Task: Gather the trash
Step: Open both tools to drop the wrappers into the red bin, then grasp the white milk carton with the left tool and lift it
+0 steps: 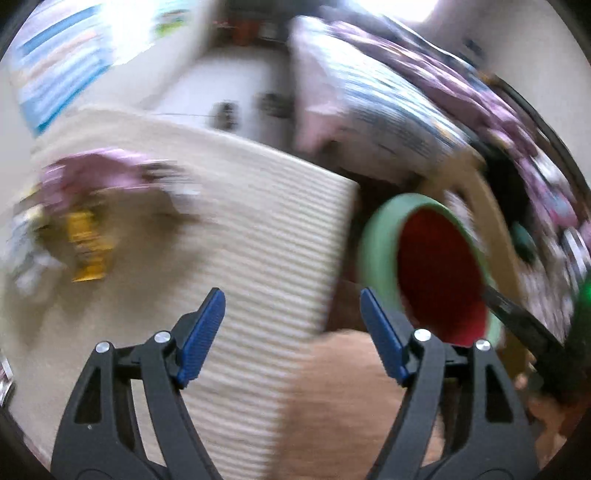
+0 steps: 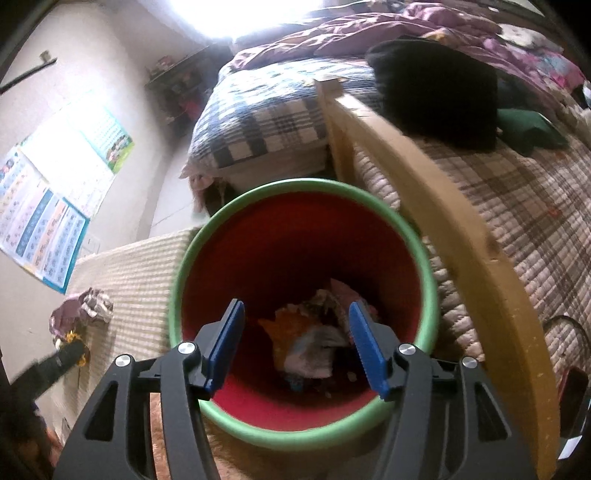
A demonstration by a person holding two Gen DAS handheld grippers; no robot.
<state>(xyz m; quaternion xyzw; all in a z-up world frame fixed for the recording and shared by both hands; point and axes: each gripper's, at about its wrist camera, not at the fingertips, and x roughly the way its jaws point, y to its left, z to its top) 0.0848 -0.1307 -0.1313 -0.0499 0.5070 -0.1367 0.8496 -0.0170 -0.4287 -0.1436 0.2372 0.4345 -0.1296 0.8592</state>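
The bin (image 2: 303, 310) is red inside with a green rim and stands directly under the right gripper (image 2: 295, 341), whose jaws are parted and empty; only this view shows crumpled wrappers (image 2: 314, 343) at its bottom. The left gripper (image 1: 291, 336), wide open and empty, has the bin to its right, and a blurred yellow wrapper (image 1: 88, 247) on the mat (image 1: 258, 229) far left

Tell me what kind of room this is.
Most likely a bedroom in a home: a bed with a plaid quilt and purple bedding, learning charts on the wall, and a woven floor mat beside a red bin.
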